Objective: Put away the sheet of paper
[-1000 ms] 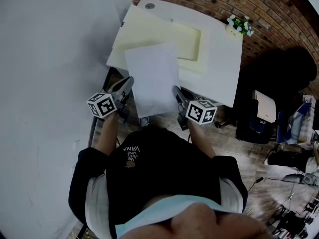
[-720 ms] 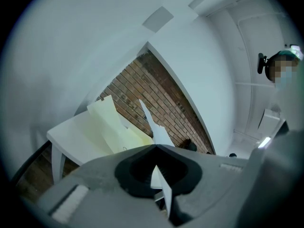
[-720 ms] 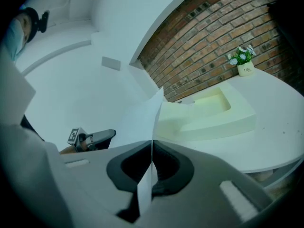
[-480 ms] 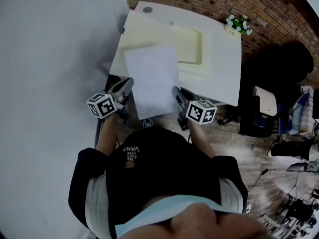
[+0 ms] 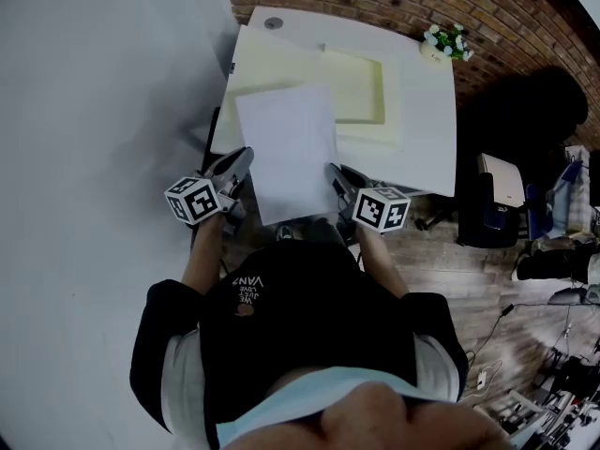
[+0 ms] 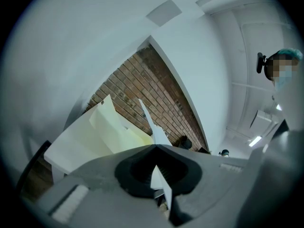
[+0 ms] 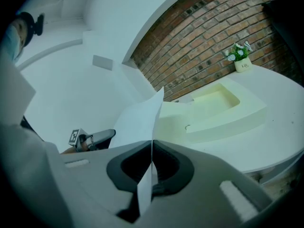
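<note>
A white sheet of paper point(image 5: 289, 151) hangs flat in the air between my two grippers, over the near edge of a white table point(image 5: 427, 134). My left gripper point(image 5: 246, 155) is shut on the sheet's lower left edge; in the left gripper view the paper point(image 6: 153, 127) runs edge-on out of the closed jaws. My right gripper point(image 5: 330, 169) is shut on the lower right edge, and the sheet point(image 7: 140, 120) rises from its jaws in the right gripper view. Beyond the sheet, a pale yellow tray point(image 5: 361, 92) with a sunken middle lies on the table.
A small potted plant point(image 5: 447, 41) stands at the table's far right corner by the brick wall point(image 5: 394, 3). A white wall point(image 5: 94, 111) runs along the left. Black bags and boxes point(image 5: 497, 204) and cables sit on the wooden floor to the right.
The whole view has drifted slightly: the table and tray sit a little nearer and more rightward under the sheet. Both grippers keep their hold on the paper.
</note>
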### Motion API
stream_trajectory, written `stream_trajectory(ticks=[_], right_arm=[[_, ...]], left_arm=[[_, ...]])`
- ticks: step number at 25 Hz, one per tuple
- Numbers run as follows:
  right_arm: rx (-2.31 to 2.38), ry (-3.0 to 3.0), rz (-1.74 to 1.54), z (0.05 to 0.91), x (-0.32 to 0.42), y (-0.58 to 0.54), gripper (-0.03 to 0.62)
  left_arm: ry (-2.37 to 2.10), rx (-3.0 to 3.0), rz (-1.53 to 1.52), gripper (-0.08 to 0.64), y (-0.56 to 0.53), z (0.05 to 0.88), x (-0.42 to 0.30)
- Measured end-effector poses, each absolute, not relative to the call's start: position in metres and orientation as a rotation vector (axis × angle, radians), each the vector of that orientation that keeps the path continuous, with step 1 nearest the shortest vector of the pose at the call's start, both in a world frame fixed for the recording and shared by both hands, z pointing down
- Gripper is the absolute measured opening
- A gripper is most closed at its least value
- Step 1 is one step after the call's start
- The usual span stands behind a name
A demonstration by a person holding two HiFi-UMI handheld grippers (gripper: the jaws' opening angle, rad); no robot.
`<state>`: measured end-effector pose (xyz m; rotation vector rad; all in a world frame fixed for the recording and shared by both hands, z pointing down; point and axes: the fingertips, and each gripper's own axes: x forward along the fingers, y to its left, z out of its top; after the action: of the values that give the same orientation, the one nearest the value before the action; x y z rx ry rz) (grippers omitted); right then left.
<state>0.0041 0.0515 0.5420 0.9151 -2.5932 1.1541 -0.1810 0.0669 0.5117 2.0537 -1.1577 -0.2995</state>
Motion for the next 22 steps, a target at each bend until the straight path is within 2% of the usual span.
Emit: stream_trajectory(ticks=[22], right_arm=[[0.846, -2.582, 1.148, 0.553, 0.021, -0.049, 0.0]], left_arm=[[-1.223, 2.005, -0.325, 0.001, -0.025, 0.524, -0.162]])
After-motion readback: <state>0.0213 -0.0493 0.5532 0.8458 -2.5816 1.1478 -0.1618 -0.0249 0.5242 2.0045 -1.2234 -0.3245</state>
